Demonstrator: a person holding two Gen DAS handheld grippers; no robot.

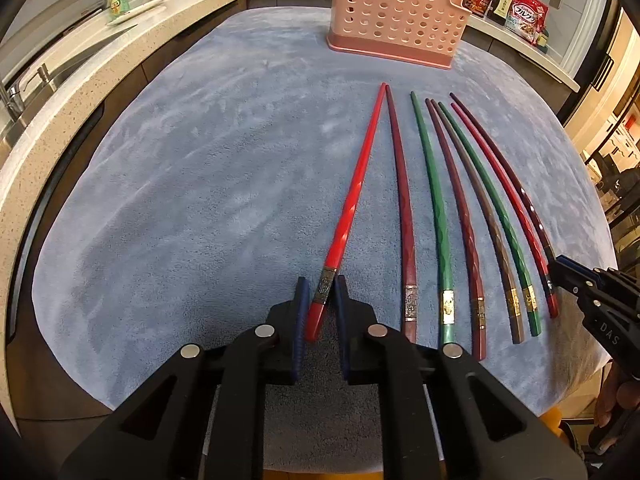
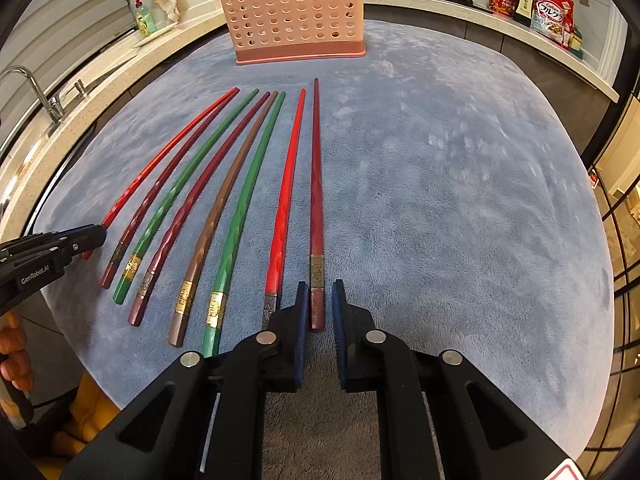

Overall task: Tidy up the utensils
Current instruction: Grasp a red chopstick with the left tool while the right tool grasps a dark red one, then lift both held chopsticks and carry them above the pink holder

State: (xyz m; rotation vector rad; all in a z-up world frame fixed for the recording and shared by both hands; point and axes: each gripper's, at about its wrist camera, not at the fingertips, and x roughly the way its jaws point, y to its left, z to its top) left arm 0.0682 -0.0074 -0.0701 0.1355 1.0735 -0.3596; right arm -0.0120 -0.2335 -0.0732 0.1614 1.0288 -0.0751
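Both hand-held grippers clamp end chopsticks: left hand-held gripper on the bright red chopstick, right hand-held gripper on the dark red chopstick. All eight chopsticks lie on the surface; the pink basket at its far edge shows none stowed.

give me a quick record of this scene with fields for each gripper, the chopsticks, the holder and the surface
left gripper: shut on the thick end of the bright red lacquered chopstick, leftmost in the row
right gripper: shut on the thick end of the dark red lacquered chopstick, rightmost in the row
other chopsticks: six, side by side between those two
holder: pink perforated plastic basket, upright at the far end
surface: blue-grey fleecy cloth
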